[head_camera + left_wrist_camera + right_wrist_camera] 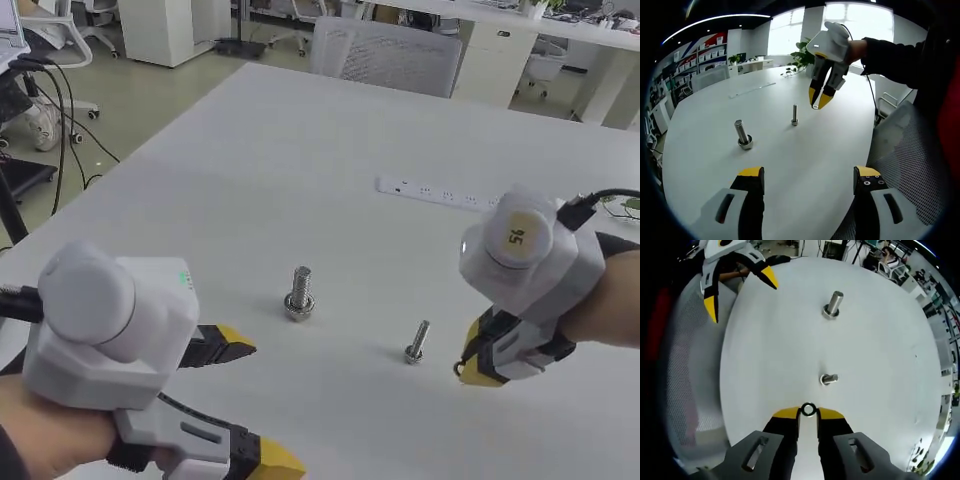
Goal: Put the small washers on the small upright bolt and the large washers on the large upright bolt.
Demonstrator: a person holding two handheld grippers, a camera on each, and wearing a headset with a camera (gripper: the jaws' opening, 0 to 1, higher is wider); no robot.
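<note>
The large upright bolt (300, 293) (742, 134) (833, 304) stands mid-table with a washer ring at its base. To its right stands the small upright bolt (416, 342) (795, 115) (828, 379). My right gripper (468, 372) (816, 104) (808, 412) hovers just right of the small bolt, shut on a small washer (808, 409) pinched between its yellow tips. At the near left, my left gripper (255, 403) (809, 175) (740, 287) is open, its jaws wide apart and holding nothing.
A white power strip (435, 192) lies on the white table (300, 170) beyond the bolts. A grey mesh chair (385, 50) stands at the far edge, and another mesh chair (900, 145) sits close by the near edge.
</note>
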